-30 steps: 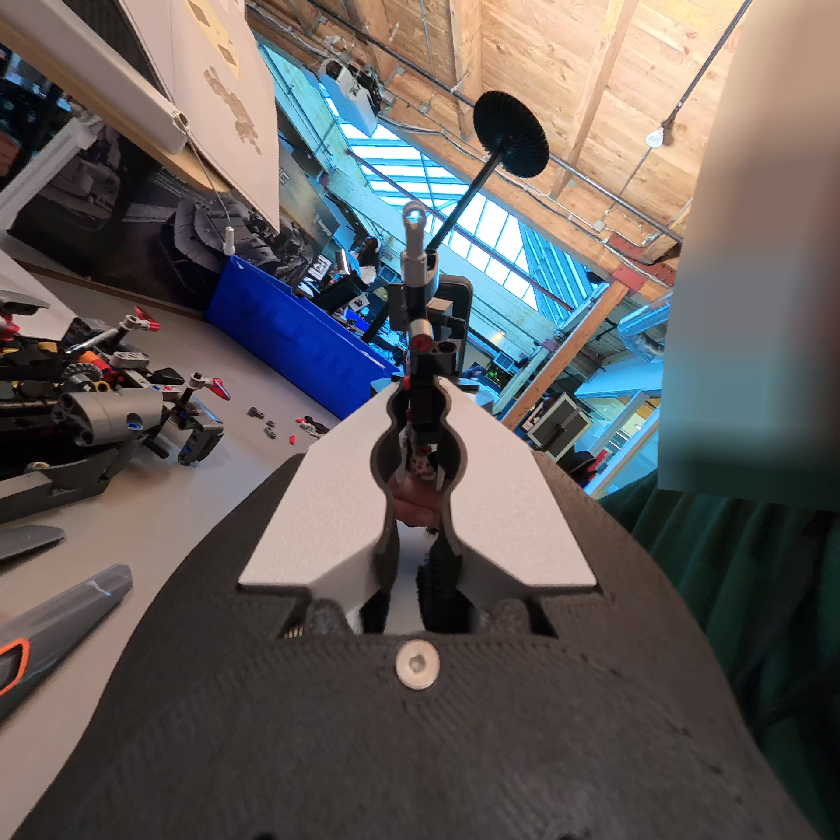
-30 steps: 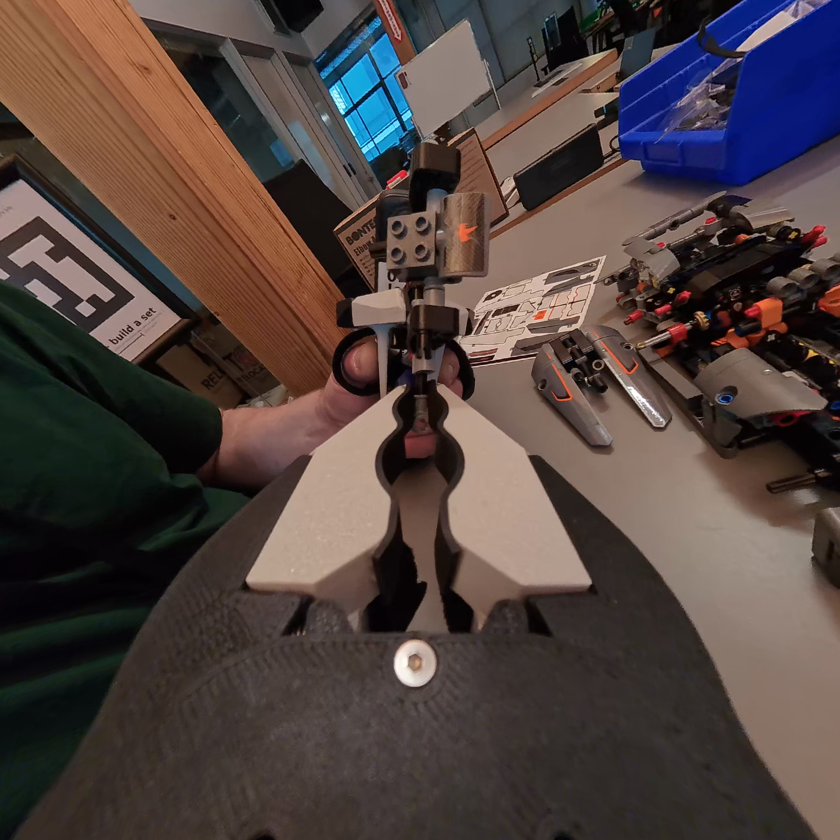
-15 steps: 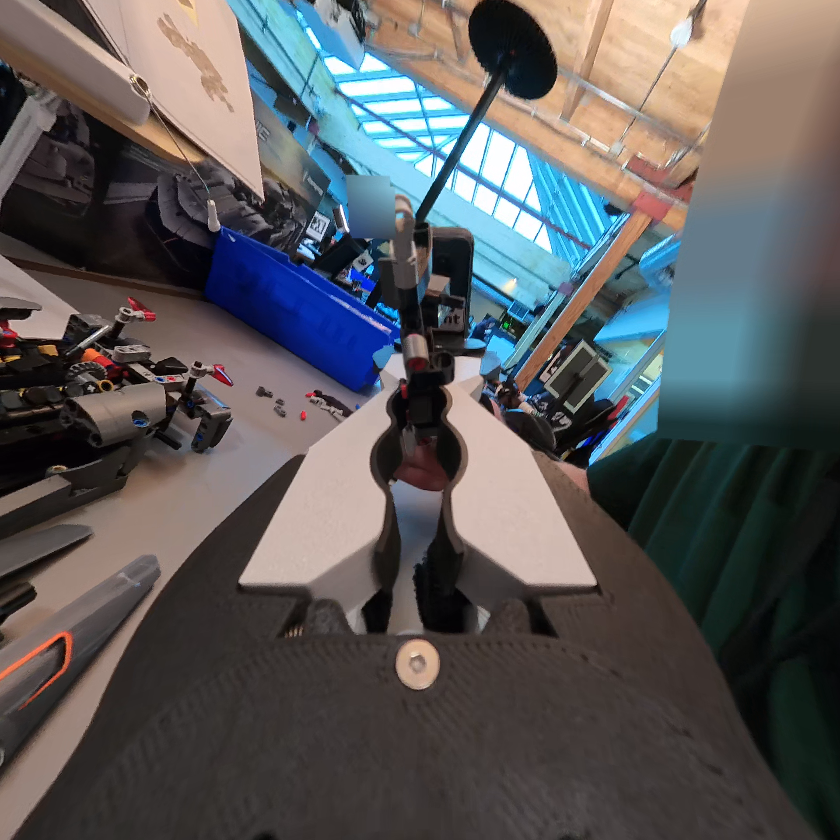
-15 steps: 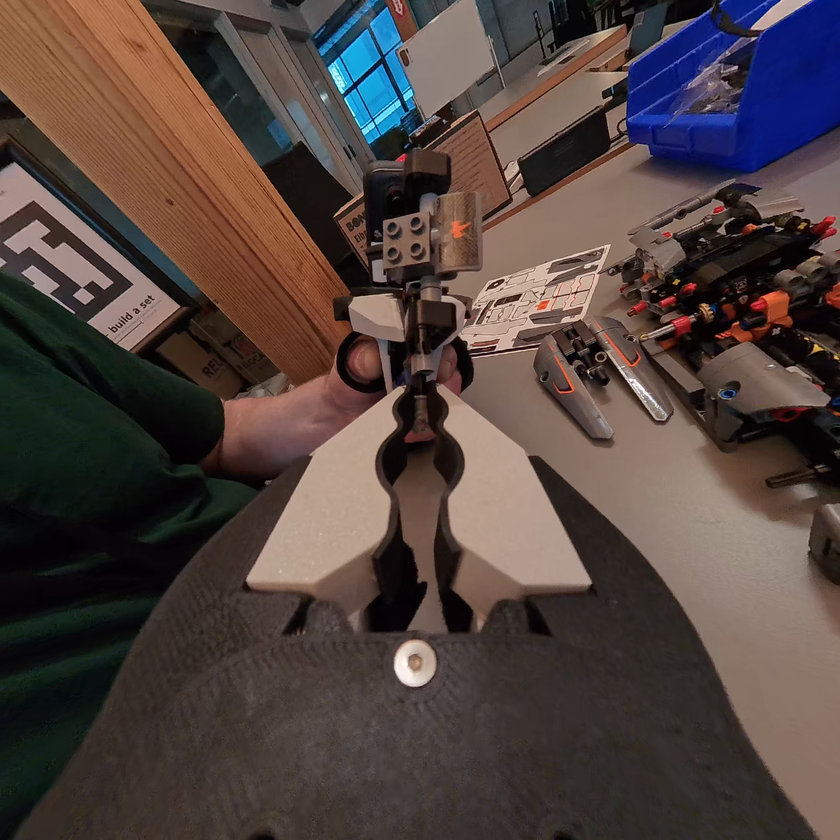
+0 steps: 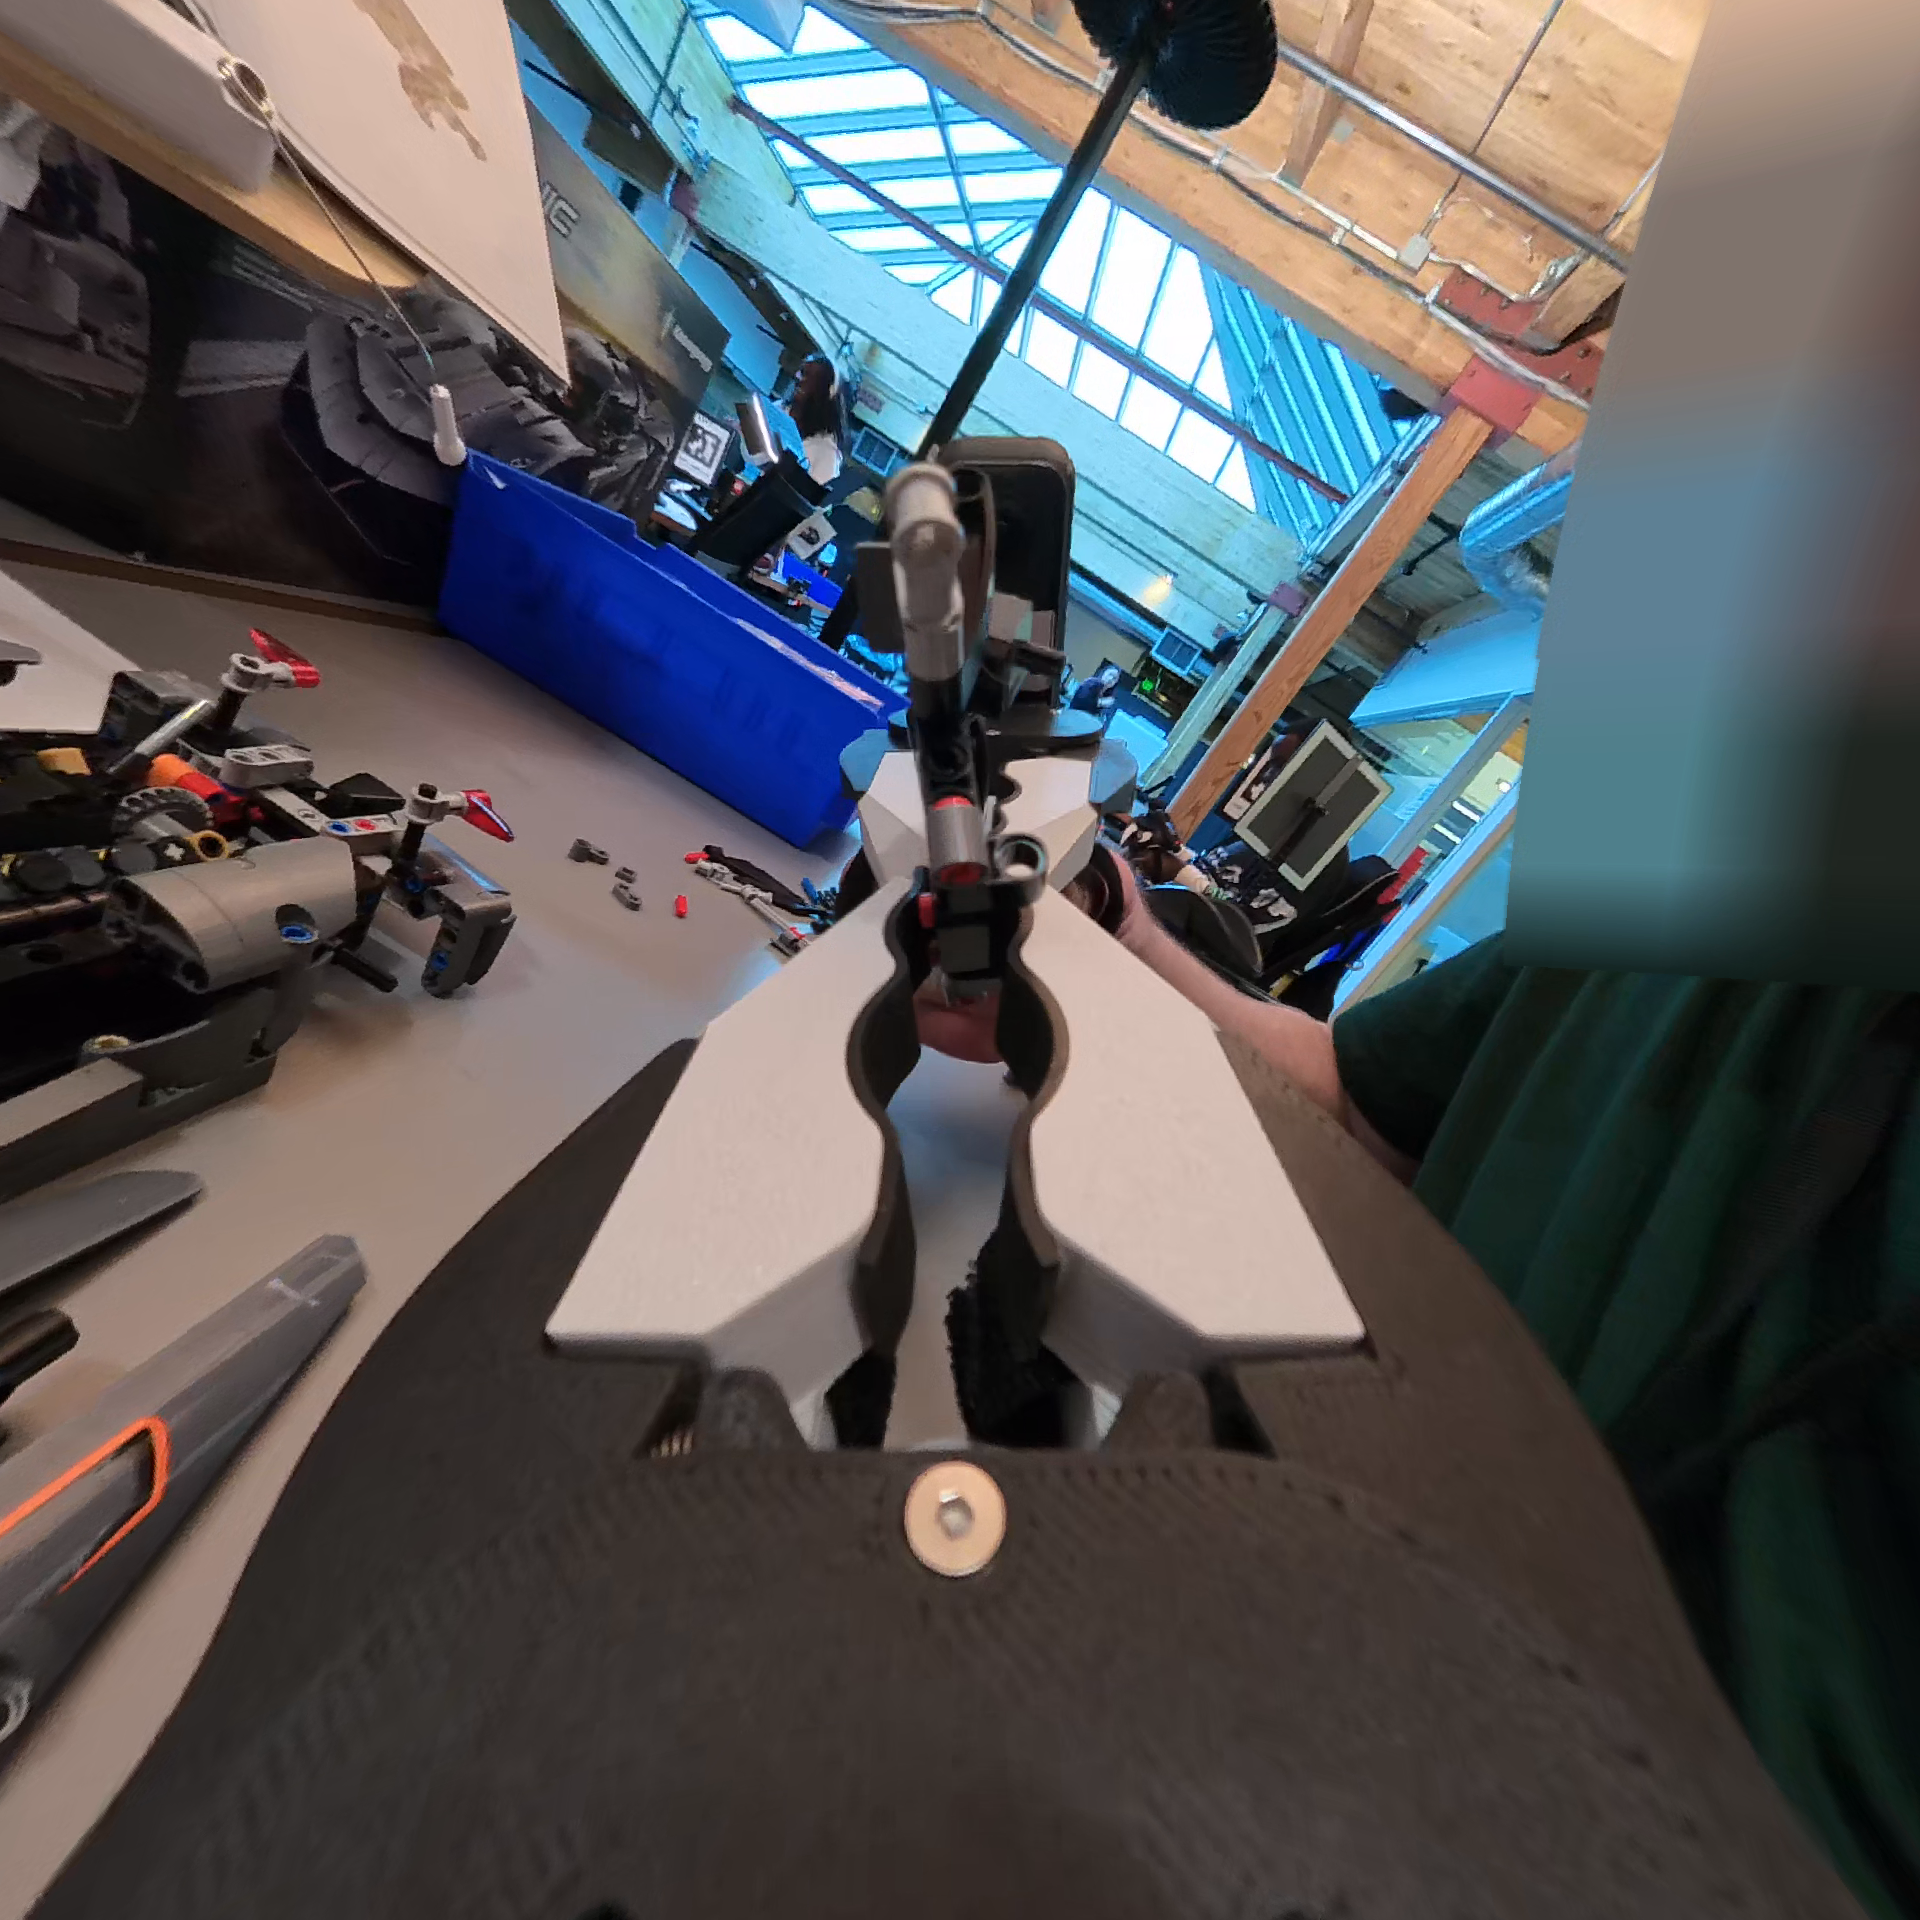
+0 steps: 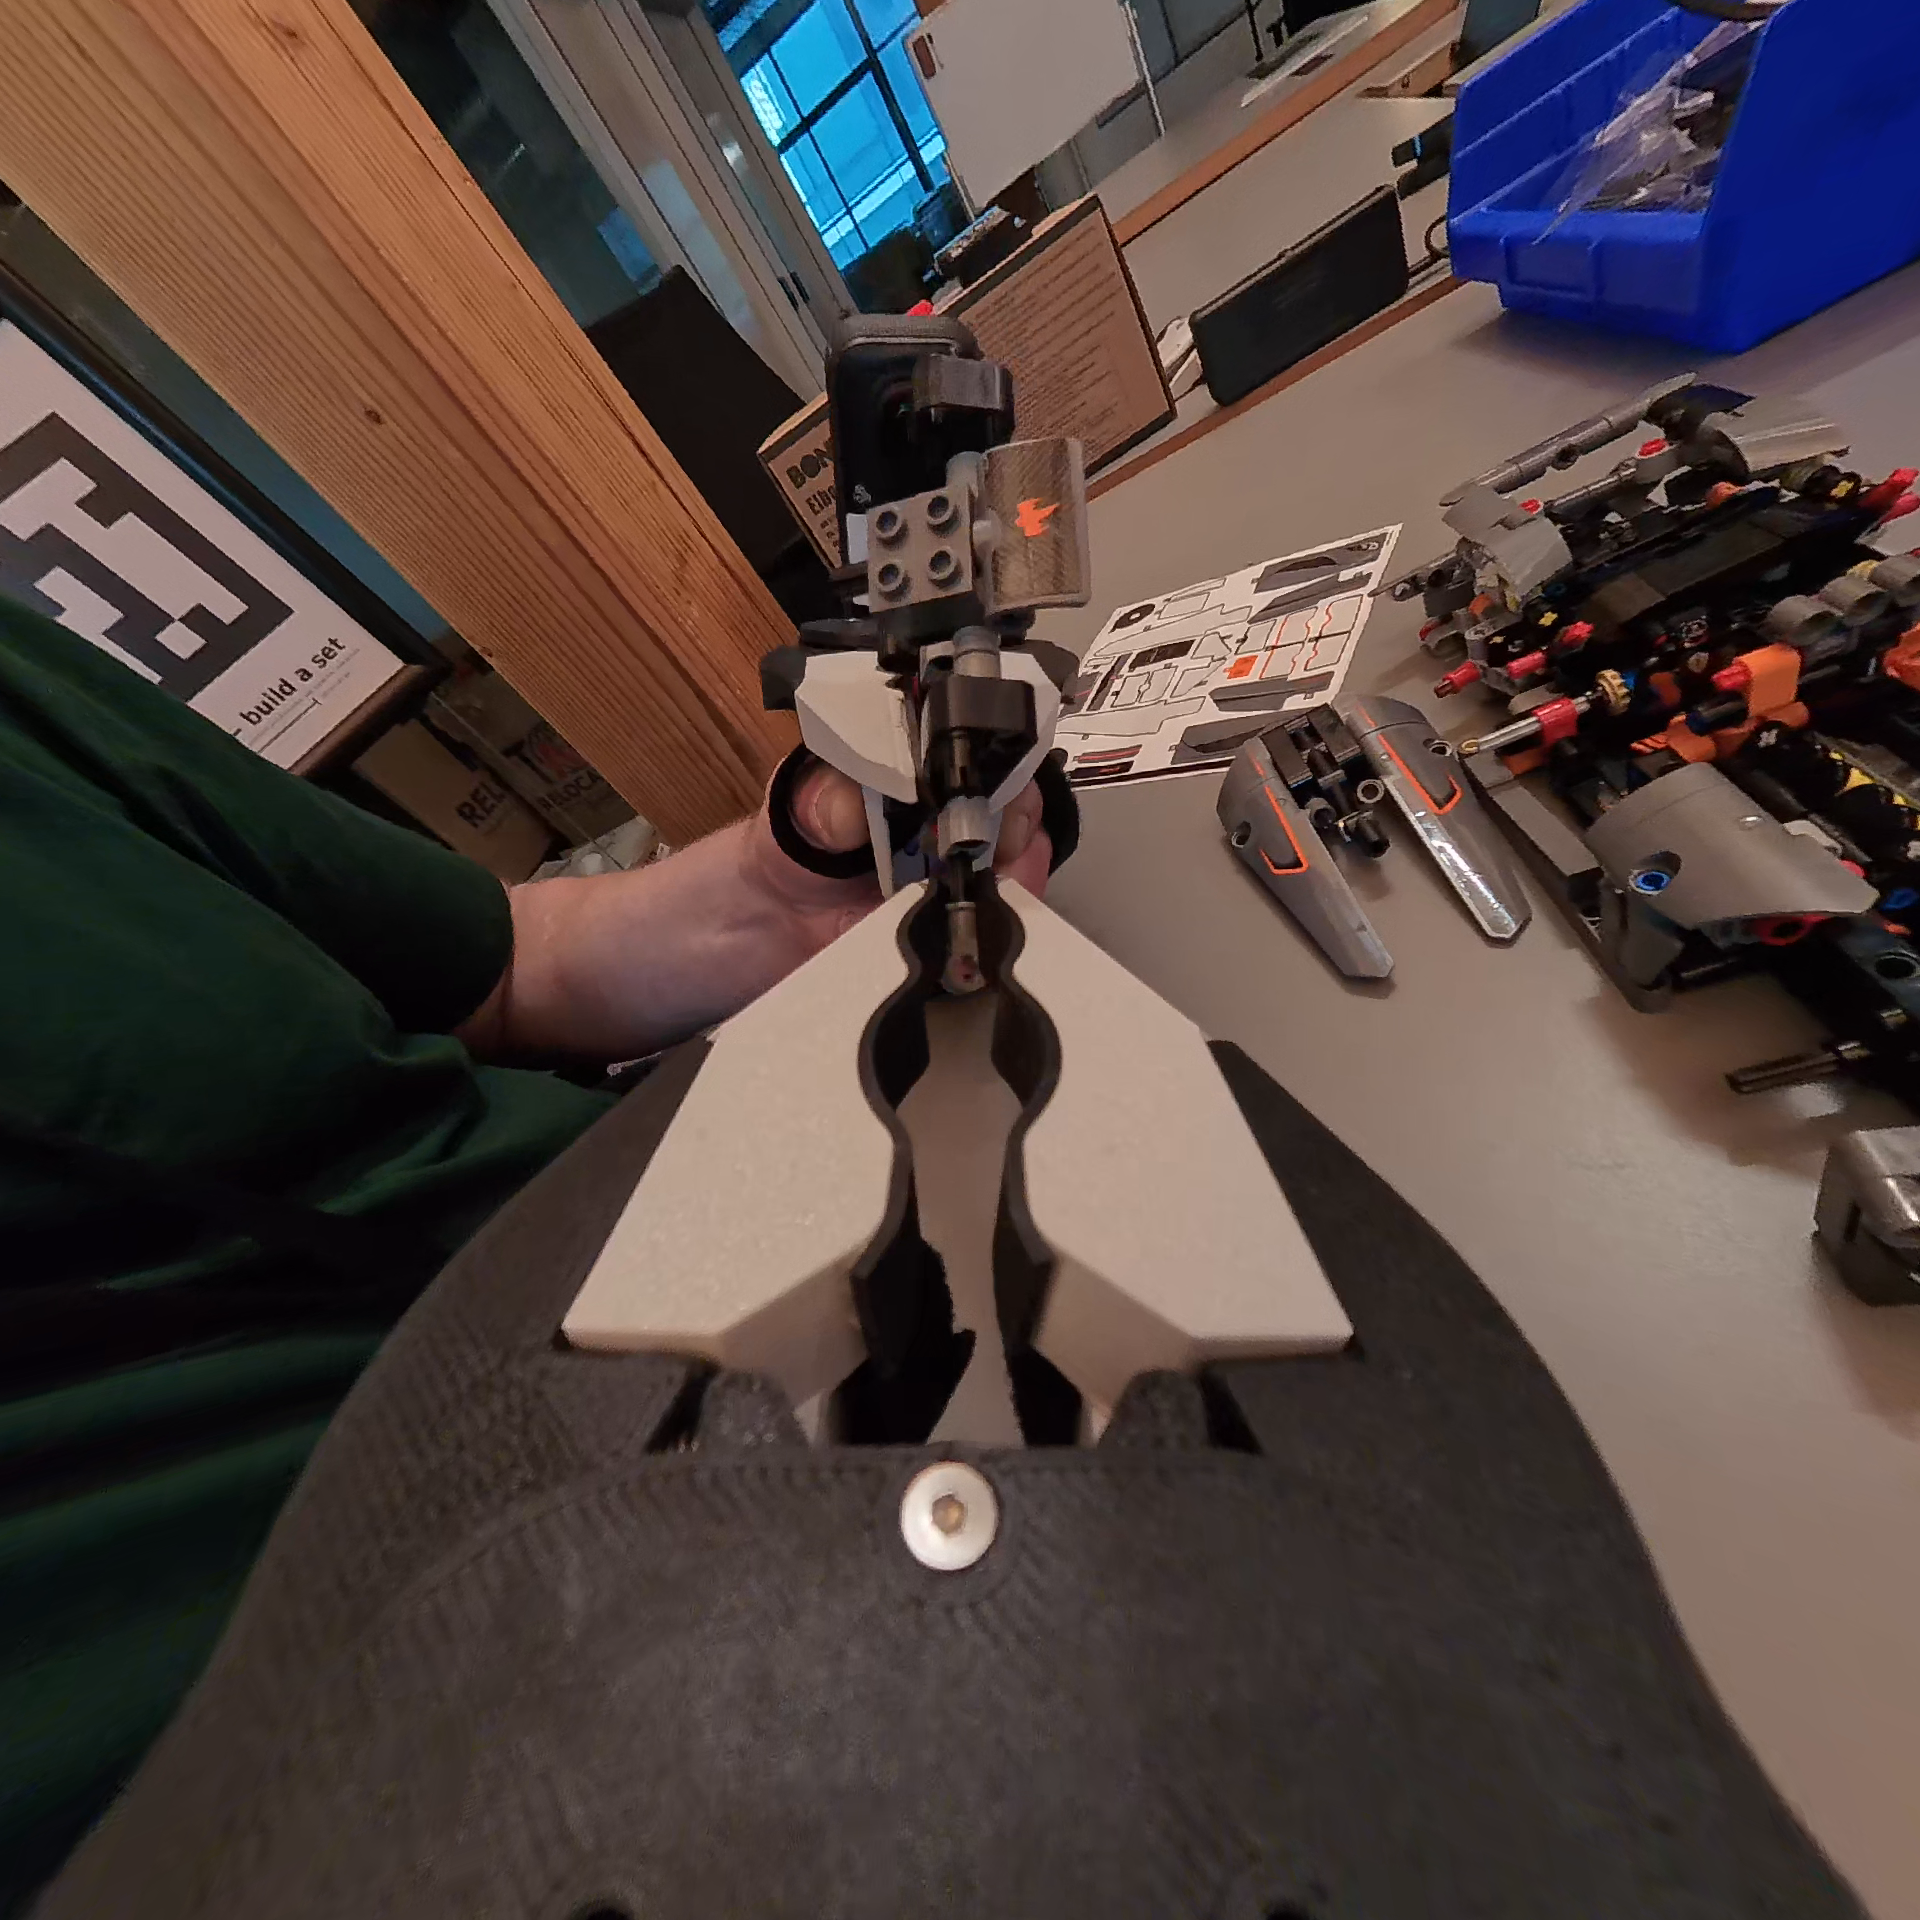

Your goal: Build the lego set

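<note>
A slim lego sub-assembly of black, grey and red technic parts is held in the air between both grippers, which face each other. My left gripper (image 5: 961, 914) is shut on one end of it, and a grey rod piece (image 5: 935, 582) sticks up past its fingers. My right gripper (image 6: 961, 920) is shut on the other end. In the right wrist view the sub-assembly carries a grey studded brick (image 6: 925, 551) and a curved panel with an orange mark (image 6: 1039, 535). The opposite gripper and the hand holding it (image 6: 831, 821) show just behind the piece.
The partly built lego car (image 6: 1714, 748) lies on the grey table (image 6: 1455, 1143), also in the left wrist view (image 5: 177, 904). Grey panels with orange trim (image 6: 1340, 831), a sticker sheet (image 6: 1247, 634), a blue bin (image 5: 644, 665) and loose small parts (image 5: 675, 883) lie around. A green sleeve (image 6: 208, 935) is near. Less than 4 cm separates the two grippers' tips. The partly built lego car (image 6: 1714, 748) is about 15 cm from both grippers' fingertips.
Both grippers keep hold of the sub-assembly. The left gripper has tilted downward, so more table and less ceiling shows. The two grippers have drawn slightly closer together.
</note>
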Motion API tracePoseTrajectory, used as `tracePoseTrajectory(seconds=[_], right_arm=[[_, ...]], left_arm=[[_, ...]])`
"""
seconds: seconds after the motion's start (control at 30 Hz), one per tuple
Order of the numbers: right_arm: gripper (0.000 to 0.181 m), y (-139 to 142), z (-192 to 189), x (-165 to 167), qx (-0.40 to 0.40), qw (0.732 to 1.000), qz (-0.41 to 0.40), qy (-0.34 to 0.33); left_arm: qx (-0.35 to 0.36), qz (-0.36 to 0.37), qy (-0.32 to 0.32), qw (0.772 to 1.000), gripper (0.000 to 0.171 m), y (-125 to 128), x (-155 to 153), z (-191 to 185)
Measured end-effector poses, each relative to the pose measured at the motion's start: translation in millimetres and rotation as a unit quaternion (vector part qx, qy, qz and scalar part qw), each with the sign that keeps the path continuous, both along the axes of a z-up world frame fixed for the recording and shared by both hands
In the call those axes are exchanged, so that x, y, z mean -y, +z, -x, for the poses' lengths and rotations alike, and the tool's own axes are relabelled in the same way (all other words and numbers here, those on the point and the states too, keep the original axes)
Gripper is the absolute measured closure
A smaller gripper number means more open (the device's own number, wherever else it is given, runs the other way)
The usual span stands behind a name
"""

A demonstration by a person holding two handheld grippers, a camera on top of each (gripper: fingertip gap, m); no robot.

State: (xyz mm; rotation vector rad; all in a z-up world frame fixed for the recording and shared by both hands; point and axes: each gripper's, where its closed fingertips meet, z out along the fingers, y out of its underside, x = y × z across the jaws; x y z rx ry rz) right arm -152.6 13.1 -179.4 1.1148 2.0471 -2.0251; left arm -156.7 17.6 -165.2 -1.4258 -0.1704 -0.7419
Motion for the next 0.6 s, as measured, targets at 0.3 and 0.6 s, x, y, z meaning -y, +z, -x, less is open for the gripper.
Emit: tracePoseTrajectory(seconds=[0.3,0.6], right_arm=[[0.178,-4.2,-0.1,-1.4,0.008,1.0,-0.014,0.002],[0.176,-5.8,6.0,-2.2,0.003,1.0,-0.006,-0.009]], left_arm=[[-0.025,0.019,-0.002,1.0,0.164,-3.2,-1.2,-5.1],[-0.043,0.026,0.019,0.999,0.164,-5.7,-1.7,-1.6]])
